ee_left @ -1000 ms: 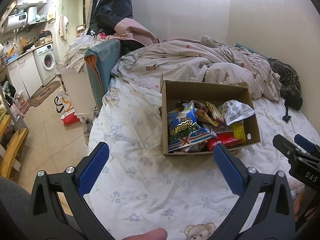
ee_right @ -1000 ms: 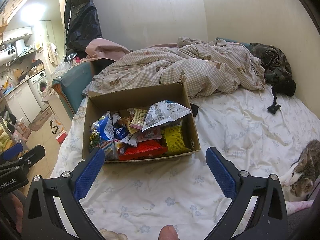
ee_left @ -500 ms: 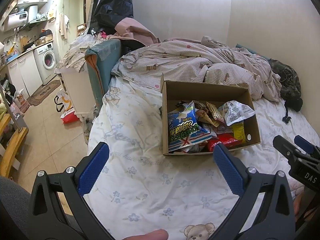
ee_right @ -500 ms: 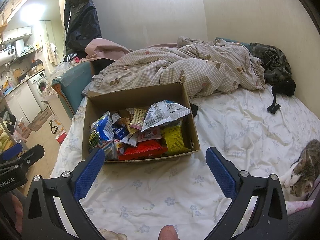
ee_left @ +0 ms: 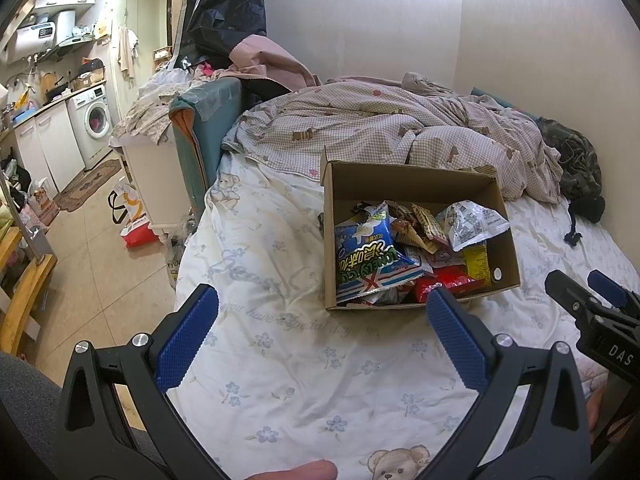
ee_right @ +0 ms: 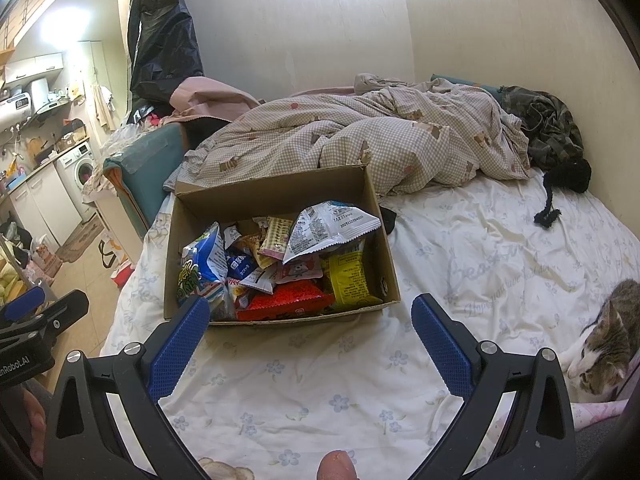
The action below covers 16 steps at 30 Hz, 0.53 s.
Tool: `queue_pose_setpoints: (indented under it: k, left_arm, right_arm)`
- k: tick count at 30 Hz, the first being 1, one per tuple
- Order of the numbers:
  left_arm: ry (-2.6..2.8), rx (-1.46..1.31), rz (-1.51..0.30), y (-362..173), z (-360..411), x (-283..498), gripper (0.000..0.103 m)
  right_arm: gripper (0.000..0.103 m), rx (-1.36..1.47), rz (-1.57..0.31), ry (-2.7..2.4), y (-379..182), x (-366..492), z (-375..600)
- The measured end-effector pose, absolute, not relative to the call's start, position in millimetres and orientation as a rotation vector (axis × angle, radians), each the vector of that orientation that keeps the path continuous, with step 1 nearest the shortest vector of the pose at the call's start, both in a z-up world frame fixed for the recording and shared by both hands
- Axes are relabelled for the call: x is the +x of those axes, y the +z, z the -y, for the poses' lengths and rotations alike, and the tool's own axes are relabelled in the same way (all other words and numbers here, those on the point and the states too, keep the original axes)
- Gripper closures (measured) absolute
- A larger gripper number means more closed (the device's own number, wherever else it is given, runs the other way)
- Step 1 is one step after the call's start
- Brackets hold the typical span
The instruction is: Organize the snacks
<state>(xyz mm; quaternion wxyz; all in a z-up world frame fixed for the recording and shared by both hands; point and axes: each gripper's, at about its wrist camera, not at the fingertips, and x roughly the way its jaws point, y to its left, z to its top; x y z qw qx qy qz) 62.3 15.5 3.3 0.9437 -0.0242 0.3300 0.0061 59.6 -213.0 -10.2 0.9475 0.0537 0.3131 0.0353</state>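
Both pairs of fingers stand wide apart with nothing between them: my left gripper [ee_left: 322,334] and my right gripper [ee_right: 310,338] hang over the flowered bed sheet [ee_right: 460,240], just short of the cardboard box [ee_right: 276,196]. I see the box resting on the bed, open-topped and filled with snack packets: a blue bag [ee_left: 366,254] on its left side, a red packet [ee_right: 286,300] at the near edge, a yellow packet [ee_right: 350,278] beside it, a silver-white bag [ee_right: 326,228] on top. Behind the box lies a checked duvet [ee_right: 360,144]. A cat [ee_right: 604,346] sits at the right edge of the bed.
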Motion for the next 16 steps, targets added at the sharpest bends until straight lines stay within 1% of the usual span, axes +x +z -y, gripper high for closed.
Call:
queue_pose_setpoints:
  k: [16]
  left_arm:
    - [0.007,-0.055,-0.677,1.7,-13.4,61.9,0.0]
  right_arm:
    - [0.0,0.11,-0.636,0.072,-10.0,59.5,212.6]
